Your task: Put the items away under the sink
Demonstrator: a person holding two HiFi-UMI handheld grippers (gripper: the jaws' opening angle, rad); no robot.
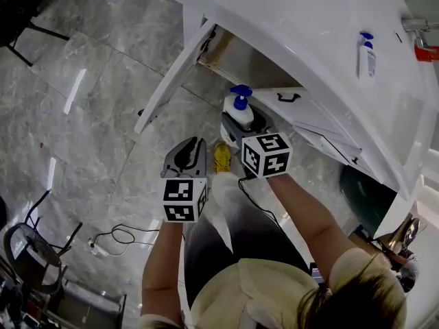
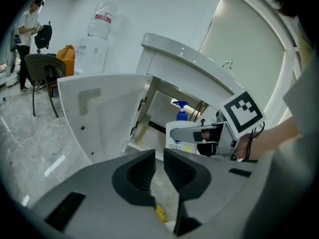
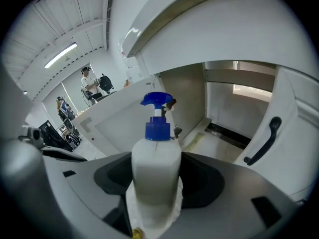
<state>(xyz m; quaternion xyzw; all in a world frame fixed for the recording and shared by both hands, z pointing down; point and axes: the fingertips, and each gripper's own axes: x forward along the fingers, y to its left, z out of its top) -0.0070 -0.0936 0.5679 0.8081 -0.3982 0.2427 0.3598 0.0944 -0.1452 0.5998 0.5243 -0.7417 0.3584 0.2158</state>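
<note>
1. Bottle [image 1: 239, 108]: white w/ blue pump, upright, held off the floor just in front of the open cabinet [image 1: 241, 59] under the counter [image 1: 309, 19]. Not inside yet.
2. R gripper [image 1: 241, 126] is clamped on the bottle's body, one jaw each side. In the right gripper view the bottle [image 3: 155, 173] fills the gap between the jaws, pump pointing to 12 o'clock.
3. L gripper [image 1: 186, 157] sits at approx. 8 o'clock of the bottle in the head view, apart from it. In the left gripper view its jaws are nearly together w/ only a thin slit, and nothing is held between them.
4. In the left gripper view the bottle [image 2: 178, 133] shows at 1 o'clock past the jaws, w/ the R gripper [image 2: 209, 136] around it.
5. L door [image 1: 171, 81] is swung wide open, at 10 o'clock of the bottle. R door [image 1: 309, 115], w/ a black handle [image 1: 289, 97], is at 3 o'clock and also open.
6. Spray bottle [image 1: 367, 55], white w/ blue top, is on the counter at 2 o'clock, well apart from the grippers.
7. Yellow shoe [image 1: 221, 156] shows between the two grippers, on the grey marble floor [image 1: 89, 115].
8. Cable [image 1: 123, 236] lies on the floor at 7 o'clock of the L gripper.
</note>
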